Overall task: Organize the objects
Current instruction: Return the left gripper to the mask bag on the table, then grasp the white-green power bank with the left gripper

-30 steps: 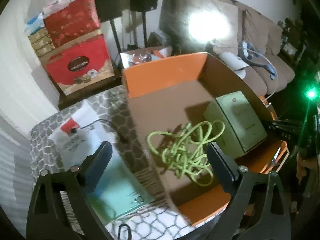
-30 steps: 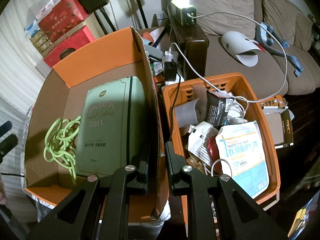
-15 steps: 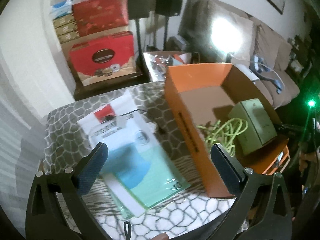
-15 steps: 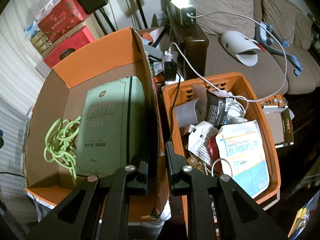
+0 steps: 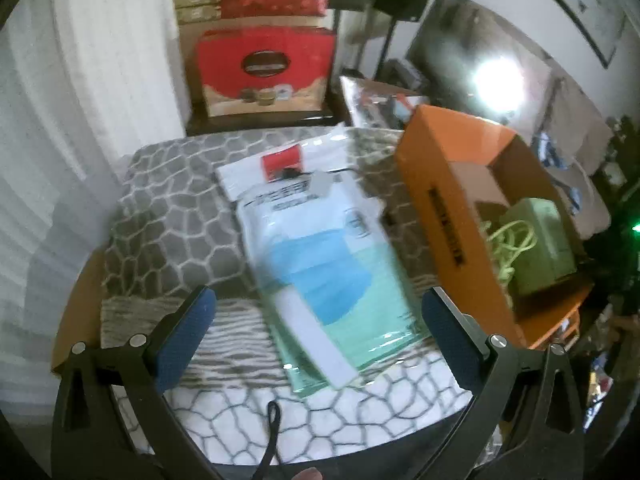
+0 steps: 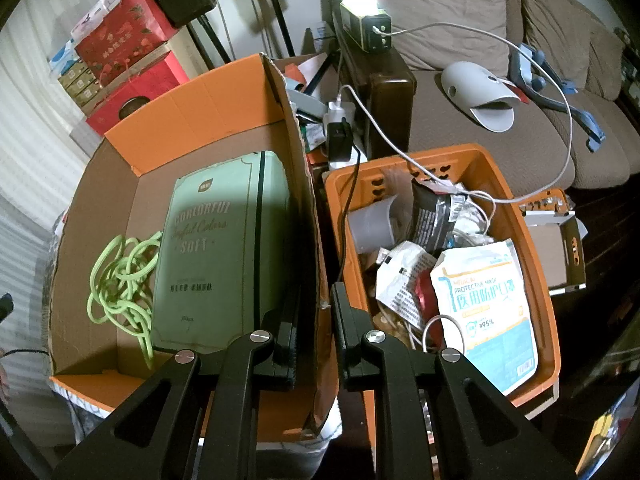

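A: Since the earlier frame, the left tool (image 5: 318, 322) has swung away from above the orange cardboard box (image 5: 448, 200) and now hangs over the desk (image 5: 168, 216), fingers spread wide with nothing between them.

B: What lies under it?

A: A clear packet of blue face masks (image 5: 320, 264), flat on the patterned cloth, just beside the box's outer wall.

B: And the right tool (image 6: 314, 320)?

A: It has not shifted. It is clenched on the box's side wall (image 6: 304, 184), one finger inside, one outside.

B: What sits inside the box?

A: A green tissue pack (image 6: 224, 248) and a tangled lime-green cord (image 6: 120, 280). An orange basket (image 6: 540, 280) of clutter stands beside it.
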Demonstrator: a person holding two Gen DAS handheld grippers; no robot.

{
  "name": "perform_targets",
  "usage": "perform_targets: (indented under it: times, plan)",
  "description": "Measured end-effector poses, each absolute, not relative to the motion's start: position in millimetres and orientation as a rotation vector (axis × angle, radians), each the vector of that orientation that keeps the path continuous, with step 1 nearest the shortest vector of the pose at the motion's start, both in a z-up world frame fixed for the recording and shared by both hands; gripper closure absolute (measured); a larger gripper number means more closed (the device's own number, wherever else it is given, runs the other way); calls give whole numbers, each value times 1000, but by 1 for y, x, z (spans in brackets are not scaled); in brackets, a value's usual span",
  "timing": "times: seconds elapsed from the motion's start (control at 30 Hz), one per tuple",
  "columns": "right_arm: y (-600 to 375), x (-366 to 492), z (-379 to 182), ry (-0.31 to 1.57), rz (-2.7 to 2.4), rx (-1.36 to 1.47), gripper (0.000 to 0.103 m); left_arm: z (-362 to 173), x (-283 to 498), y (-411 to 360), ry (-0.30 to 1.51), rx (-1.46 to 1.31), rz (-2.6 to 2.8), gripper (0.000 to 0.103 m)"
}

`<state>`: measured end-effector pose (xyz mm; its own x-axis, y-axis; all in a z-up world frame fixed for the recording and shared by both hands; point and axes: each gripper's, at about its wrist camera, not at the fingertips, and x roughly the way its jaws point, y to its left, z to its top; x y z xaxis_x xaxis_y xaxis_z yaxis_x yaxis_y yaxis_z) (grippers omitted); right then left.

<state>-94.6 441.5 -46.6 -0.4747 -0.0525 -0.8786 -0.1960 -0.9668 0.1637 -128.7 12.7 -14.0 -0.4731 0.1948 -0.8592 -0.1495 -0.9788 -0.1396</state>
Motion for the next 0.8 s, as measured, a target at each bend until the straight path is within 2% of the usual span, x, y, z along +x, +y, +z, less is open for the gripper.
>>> perform_targets:
  times: [0.13,0.23,0.33,0.6,0.8]
  plan:
    - [441,-94,-47,376,2600,-1562,88,-32,-127,1,-135,-1550,2513,0]
    - [442,-95,-46,371,2601,-1563,88,-46,-126,-1,-99,-1591,2530,1]
    - [443,-94,-47,370,2600,-1564,88,-60,-126,-2,-148,-1627,2483,6]
    - [446,-92,-49,375,2593,-1568,87,-85,-135,4,-243,-1728,2392,42]
    - [446,-92,-49,378,2593,-1569,87,-91,-139,10,-256,-1749,2378,52]
